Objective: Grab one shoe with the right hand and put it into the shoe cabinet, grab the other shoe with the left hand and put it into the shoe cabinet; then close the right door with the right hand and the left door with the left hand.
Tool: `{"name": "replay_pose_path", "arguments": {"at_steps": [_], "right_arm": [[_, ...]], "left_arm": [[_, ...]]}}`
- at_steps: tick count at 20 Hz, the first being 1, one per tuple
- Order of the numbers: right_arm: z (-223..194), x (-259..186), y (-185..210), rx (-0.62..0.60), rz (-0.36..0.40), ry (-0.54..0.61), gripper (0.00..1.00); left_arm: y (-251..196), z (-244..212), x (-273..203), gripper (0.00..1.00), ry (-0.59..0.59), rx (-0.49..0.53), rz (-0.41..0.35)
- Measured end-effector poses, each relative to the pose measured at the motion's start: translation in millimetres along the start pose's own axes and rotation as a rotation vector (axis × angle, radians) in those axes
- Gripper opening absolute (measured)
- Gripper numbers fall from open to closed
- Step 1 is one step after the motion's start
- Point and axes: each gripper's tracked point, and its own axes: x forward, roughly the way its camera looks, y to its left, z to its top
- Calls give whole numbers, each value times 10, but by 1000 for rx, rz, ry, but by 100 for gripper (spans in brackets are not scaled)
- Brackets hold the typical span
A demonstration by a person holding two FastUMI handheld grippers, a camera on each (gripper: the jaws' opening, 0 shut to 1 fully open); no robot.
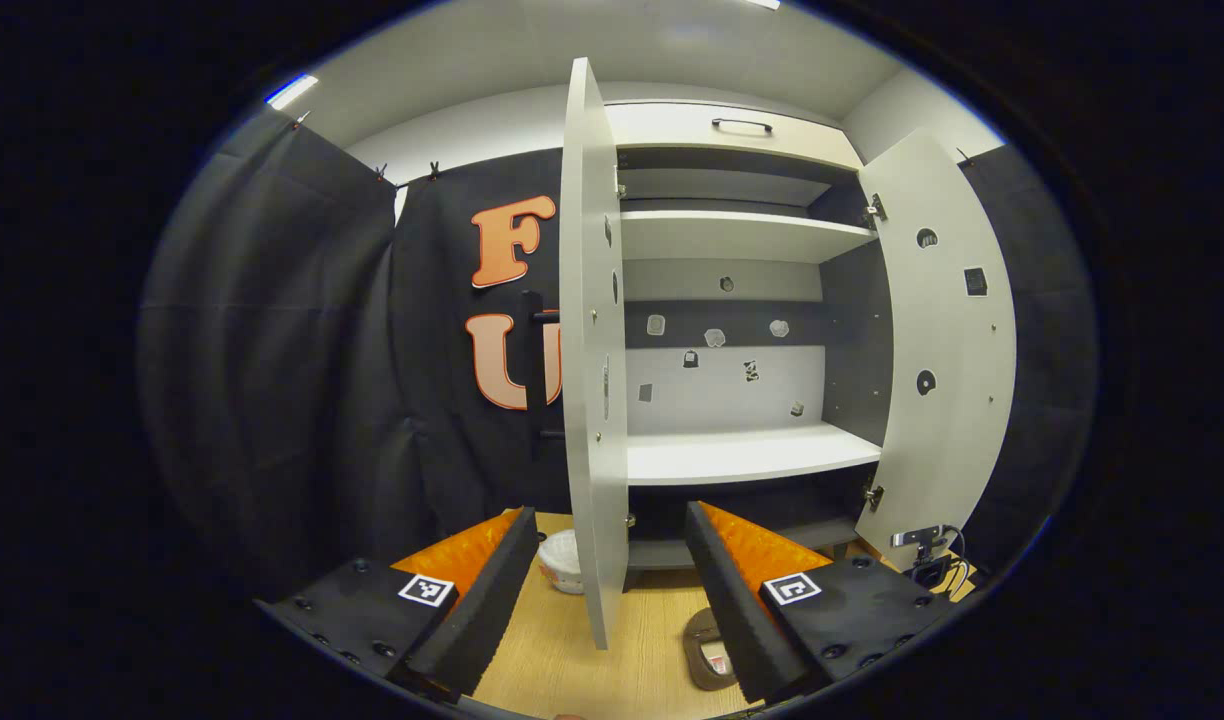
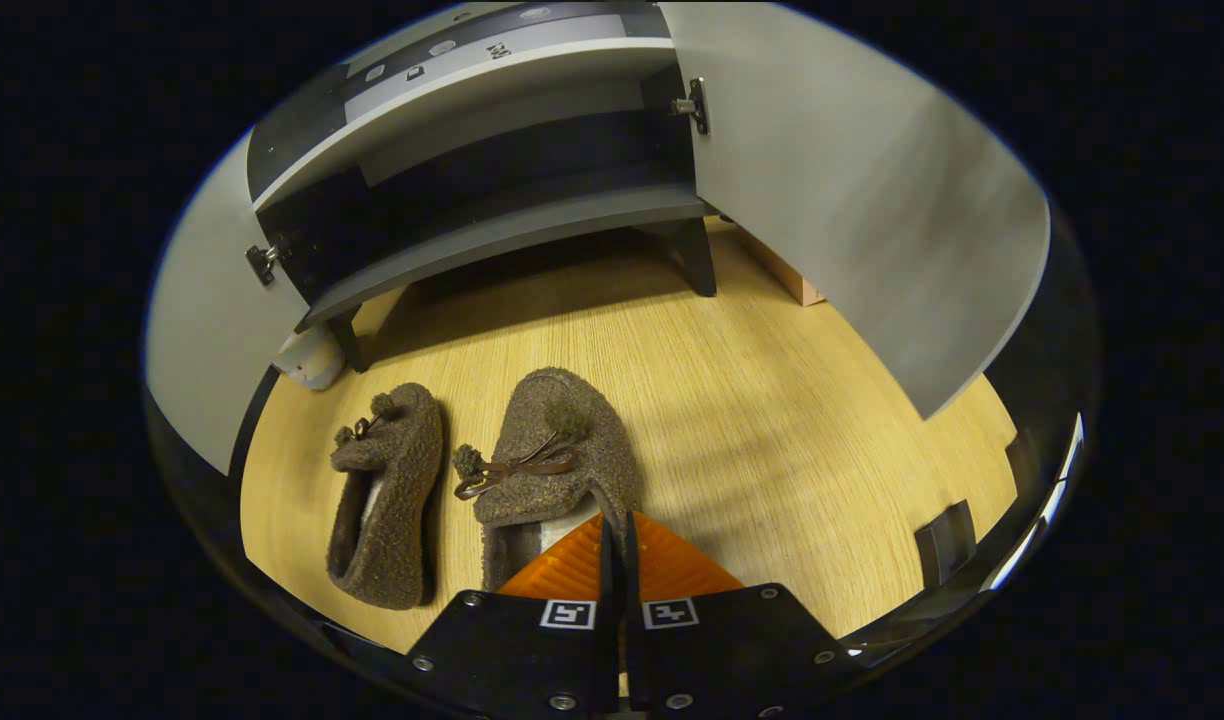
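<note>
Two brown fuzzy shoes lie on the wooden floor [image 2: 772, 400] in front of the open shoe cabinet [image 2: 492, 210], side by side and just apart. Your right claw [image 2: 617, 530] is narrow, its fingers pressed together on the heel rim of the right shoe [image 2: 562, 450]. I judge this shoe light and soft, so the thin rim will fold and the toe may hang down when you lift; a hold with one finger inside the opening looks safest. The left shoe [image 2: 387, 490] lies a little turned on its side, untouched. Your left claw [image 1: 607, 575] stands wide and holds nothing, facing the edge of the left door [image 1: 587, 380], with the right door [image 1: 947, 340] open too.
</note>
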Motion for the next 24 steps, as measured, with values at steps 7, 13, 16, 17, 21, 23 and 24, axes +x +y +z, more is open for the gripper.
{"name": "replay_pose_path", "arguments": {"at_steps": [7,13,16,17,21,23,24], "right_arm": [[667,-812,371,33,31,-129,3],[1473,-1521,771,47,109,-257,3],[1969,-1716,1001,33,126,-336,2],[2151,-1751,1089,41,142,-353,2],[2798,-1907,1356,43,162,-444,2],[3129,-1938,1430,50,161,-474,2],[3300,-1886,1483,59,161,-484,2]], "left_arm": [[-81,9,-4,96,-17,-21,-35],[-142,11,-9,96,-25,-40,-77],[-149,0,2,94,-28,-39,-88],[-156,-12,1,94,-27,-43,-94],[-151,-28,28,97,-25,-47,-113],[-124,-43,45,97,-27,-49,-115],[-119,-45,57,96,-26,-51,-119]]}}
